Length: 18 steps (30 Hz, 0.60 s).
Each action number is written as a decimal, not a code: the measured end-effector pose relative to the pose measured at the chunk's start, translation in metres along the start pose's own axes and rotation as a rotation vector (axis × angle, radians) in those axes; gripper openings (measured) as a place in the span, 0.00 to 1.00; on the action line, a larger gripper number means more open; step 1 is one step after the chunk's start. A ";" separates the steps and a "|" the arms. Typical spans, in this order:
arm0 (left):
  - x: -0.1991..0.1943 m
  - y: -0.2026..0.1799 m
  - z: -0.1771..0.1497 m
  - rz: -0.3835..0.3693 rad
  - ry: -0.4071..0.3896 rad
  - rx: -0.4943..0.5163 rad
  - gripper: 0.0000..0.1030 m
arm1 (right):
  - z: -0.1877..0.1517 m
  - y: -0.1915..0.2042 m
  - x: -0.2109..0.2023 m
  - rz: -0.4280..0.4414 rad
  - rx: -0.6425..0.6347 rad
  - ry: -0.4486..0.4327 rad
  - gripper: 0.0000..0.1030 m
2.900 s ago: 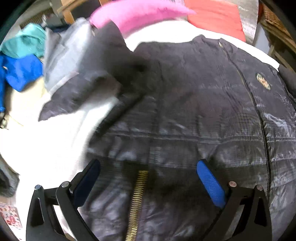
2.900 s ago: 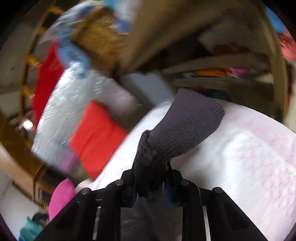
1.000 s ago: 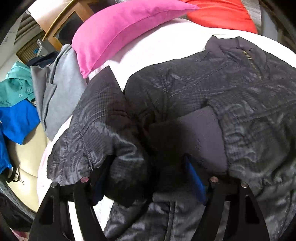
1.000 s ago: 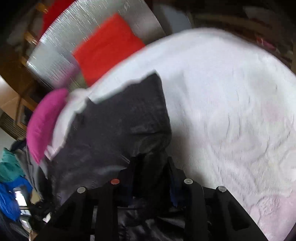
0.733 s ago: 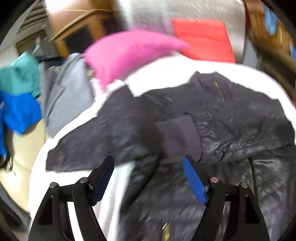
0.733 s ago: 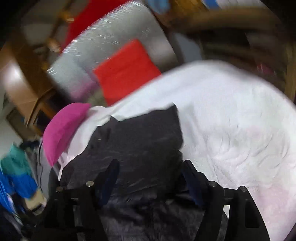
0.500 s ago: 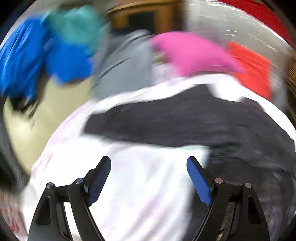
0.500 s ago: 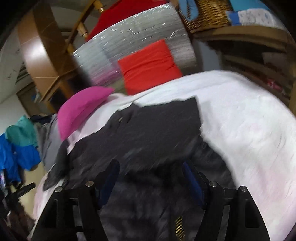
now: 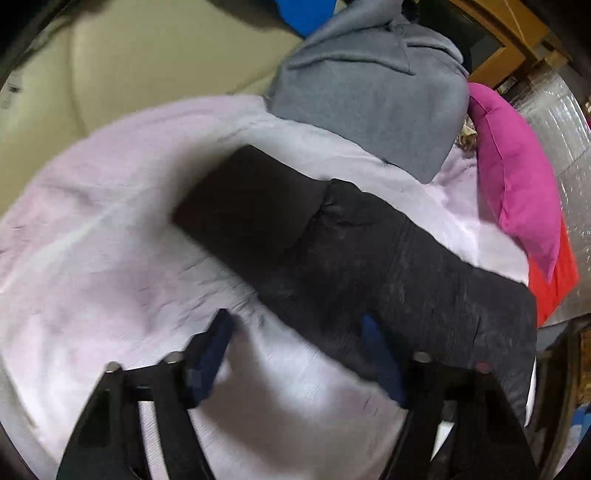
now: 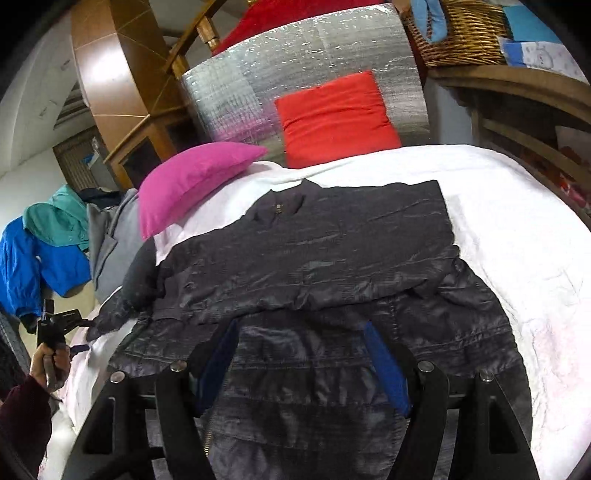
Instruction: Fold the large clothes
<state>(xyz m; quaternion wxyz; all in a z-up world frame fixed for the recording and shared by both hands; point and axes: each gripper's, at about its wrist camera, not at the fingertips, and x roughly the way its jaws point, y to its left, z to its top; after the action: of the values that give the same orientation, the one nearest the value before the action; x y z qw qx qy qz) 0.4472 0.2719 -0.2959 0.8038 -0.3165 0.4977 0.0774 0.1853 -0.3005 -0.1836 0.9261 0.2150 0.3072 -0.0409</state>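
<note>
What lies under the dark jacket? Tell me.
The white bedsheet shows around the dark jacket on all visible sides, so it lies on that. The right sleeve is folded across its chest. Anything directly beneath the fabric is covered.

A pink pillow [image 10: 188, 177] and a red pillow [image 10: 334, 118] sit on the white bed [image 10: 517, 229]. A basket [image 10: 458, 33] sits up high.

We see a bed [image 10: 517, 206] under a white cover, a silver quilted headboard [image 10: 314, 74] behind it, wooden cabinets [image 10: 122, 110] to the left, and wooden shelving [image 10: 517, 110] carrying a wicker basket [image 10: 458, 33] on the right. A beige couch [image 9: 110, 74] stands beside the bed.
</note>
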 end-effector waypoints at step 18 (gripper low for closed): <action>-0.085 -0.139 0.001 0.023 -0.253 0.347 0.15 | 0.011 -0.046 -0.036 -0.016 0.111 -0.114 0.72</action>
<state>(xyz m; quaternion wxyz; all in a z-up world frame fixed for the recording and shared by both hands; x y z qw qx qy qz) 0.4672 0.1794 -0.1634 0.9014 -0.1554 0.4023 0.0391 0.1525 -0.3489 -0.1720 0.9285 0.2607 0.2530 -0.0775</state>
